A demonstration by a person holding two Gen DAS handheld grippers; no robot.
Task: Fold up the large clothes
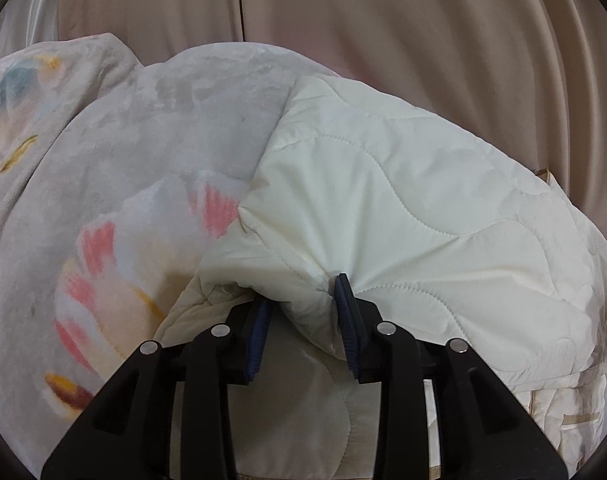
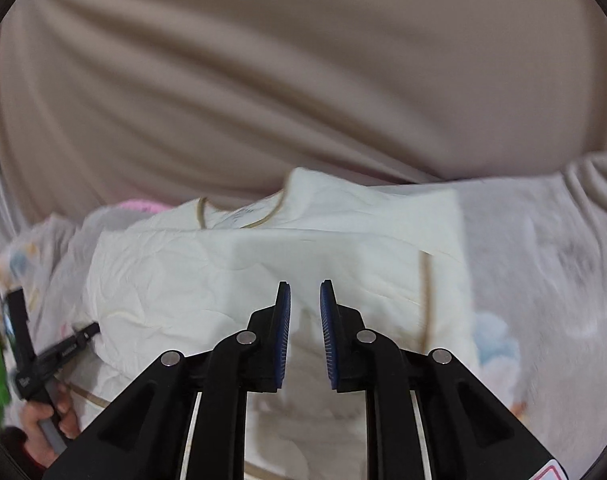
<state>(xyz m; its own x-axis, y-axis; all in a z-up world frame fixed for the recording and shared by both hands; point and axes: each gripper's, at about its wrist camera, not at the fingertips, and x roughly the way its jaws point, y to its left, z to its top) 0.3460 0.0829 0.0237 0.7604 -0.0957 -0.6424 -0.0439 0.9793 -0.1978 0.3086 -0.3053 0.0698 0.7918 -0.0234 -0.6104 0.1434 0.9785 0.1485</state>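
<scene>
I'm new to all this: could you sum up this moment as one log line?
left hand-held gripper: clamped on cream quilted garment | right hand-held gripper: open, empty, above garment | floral blanket: underneath

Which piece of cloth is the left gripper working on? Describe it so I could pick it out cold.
In front of the beige curtain lies a grey plush blanket printed with pink flowers. On it sits a cream quilted garment, a bunched fold pinched in the left gripper. Its plain cream fabric with wavy stitch lines sets it apart from the fuzzy flowered blanket.

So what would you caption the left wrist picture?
Left gripper pinching a bunched fold of the cream quilted jacket on a flowered blanket.
</scene>
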